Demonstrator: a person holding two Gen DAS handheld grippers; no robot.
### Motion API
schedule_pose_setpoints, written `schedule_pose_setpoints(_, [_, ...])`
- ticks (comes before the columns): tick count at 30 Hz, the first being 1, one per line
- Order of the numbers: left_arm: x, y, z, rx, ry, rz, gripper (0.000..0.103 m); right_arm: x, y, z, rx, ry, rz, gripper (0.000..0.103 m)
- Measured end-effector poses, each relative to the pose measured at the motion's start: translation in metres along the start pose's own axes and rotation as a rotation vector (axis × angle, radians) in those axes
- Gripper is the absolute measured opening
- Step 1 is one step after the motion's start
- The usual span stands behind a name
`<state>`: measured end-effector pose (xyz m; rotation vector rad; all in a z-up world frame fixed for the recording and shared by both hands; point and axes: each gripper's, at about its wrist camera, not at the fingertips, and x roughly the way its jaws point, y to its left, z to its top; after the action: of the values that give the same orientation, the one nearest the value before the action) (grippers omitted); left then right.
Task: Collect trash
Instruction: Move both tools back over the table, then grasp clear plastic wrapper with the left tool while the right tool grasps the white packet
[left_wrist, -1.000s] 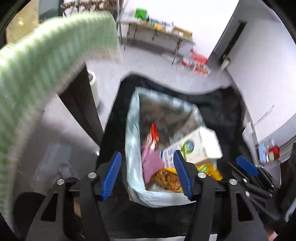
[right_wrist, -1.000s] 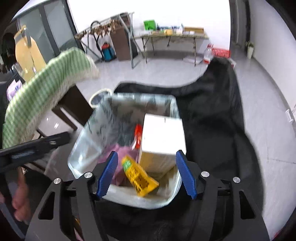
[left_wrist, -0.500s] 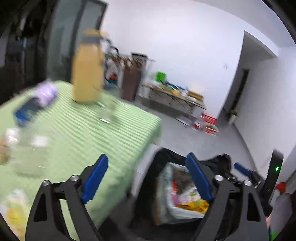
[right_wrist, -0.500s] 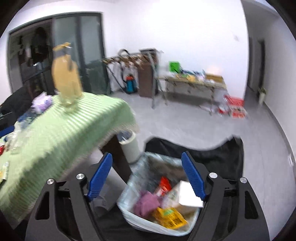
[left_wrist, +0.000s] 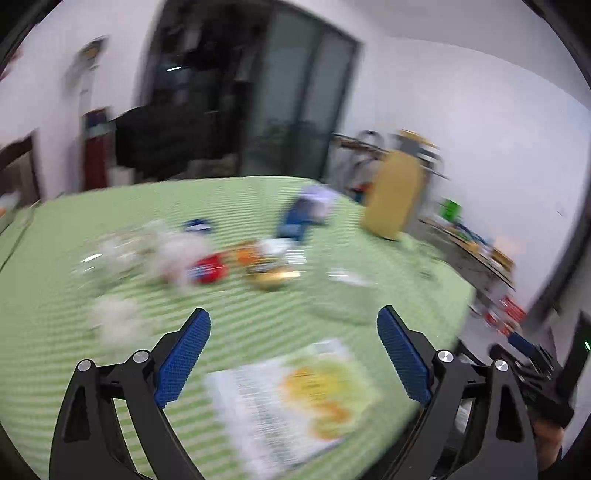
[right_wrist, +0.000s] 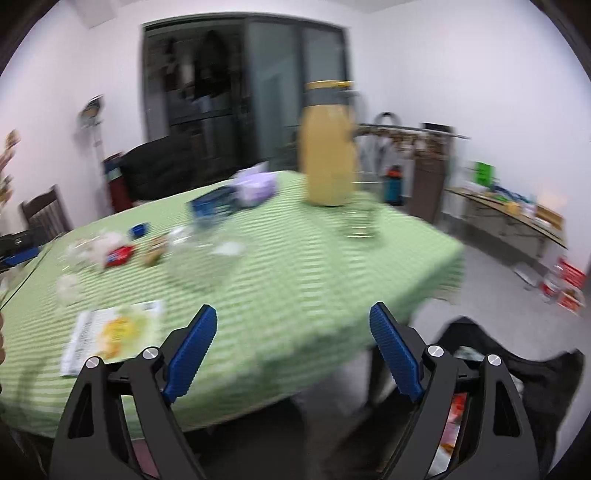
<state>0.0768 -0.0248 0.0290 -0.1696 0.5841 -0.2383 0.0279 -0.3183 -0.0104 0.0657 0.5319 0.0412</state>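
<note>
Trash on the green table, both grippers empty.
Flat leaflet lies near the left gripper, whose jaws are opening with nothing between them; right gripper likewise opening, over the table's near edge. Leaflet looks light, limp and slippery: pinch an edge. Wrappers lie farther left, among blurred glassware, probably fragile. Bottle stands far right.

Each gripper has black arms, blue ribbed pads and silver screws.

Both wrist views downward over green-striped table
</note>
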Motion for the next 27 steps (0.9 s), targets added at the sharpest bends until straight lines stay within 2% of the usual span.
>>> schedule_pose_setpoints(2, [-0.011,0.041,-0.004,-0.062,-0.012,0.046,0.089,0.008,0.027,0.000,-0.025,0.014,0.050,0.081])
schedule_pose_setpoints(6, [-0.025,0.118,-0.015,-0.213,0.022,0.073,0.089,0.034,0.087,-0.006,-0.111,0.083,0.165,0.081])
schedule_pose_setpoints(9, [-0.036,0.150,-0.028,-0.292,0.026,0.115,0.089,0.046,0.136,-0.013,-0.196,0.111,0.256,0.081])
schedule_pose_setpoints(12, [-0.043,0.172,-0.040,-0.339,0.024,0.123,0.089,0.059,0.185,-0.018,-0.266,0.127,0.357,0.081])
schedule_pose_setpoints(15, [-0.044,0.186,-0.048,-0.366,0.031,0.154,0.089,0.073,0.220,-0.023,-0.328,0.152,0.384,0.081])
schedule_pose_setpoints(18, [-0.038,0.195,-0.054,-0.374,0.055,0.182,0.089,0.085,0.237,-0.027,-0.344,0.182,0.401,0.069])
schedule_pose_setpoints(19, [-0.035,0.197,-0.055,-0.377,0.066,0.193,0.089,0.088,0.237,-0.028,-0.338,0.197,0.406,0.061])
schedule_pose_setpoints(20, [-0.033,0.198,-0.056,-0.380,0.073,0.199,0.089,0.095,0.239,-0.029,-0.324,0.225,0.409,0.048])
schedule_pose_setpoints(21, [-0.032,0.201,-0.057,-0.383,0.078,0.202,0.089,0.099,0.239,-0.030,-0.312,0.243,0.412,0.040])
schedule_pose_setpoints(23, [-0.029,0.204,-0.060,-0.389,0.089,0.205,0.089,0.104,0.235,-0.032,-0.286,0.258,0.403,0.018])
schedule_pose_setpoints(27, [-0.018,0.203,-0.060,-0.389,0.104,0.198,0.089,0.101,0.228,-0.030,-0.268,0.250,0.413,0.006])
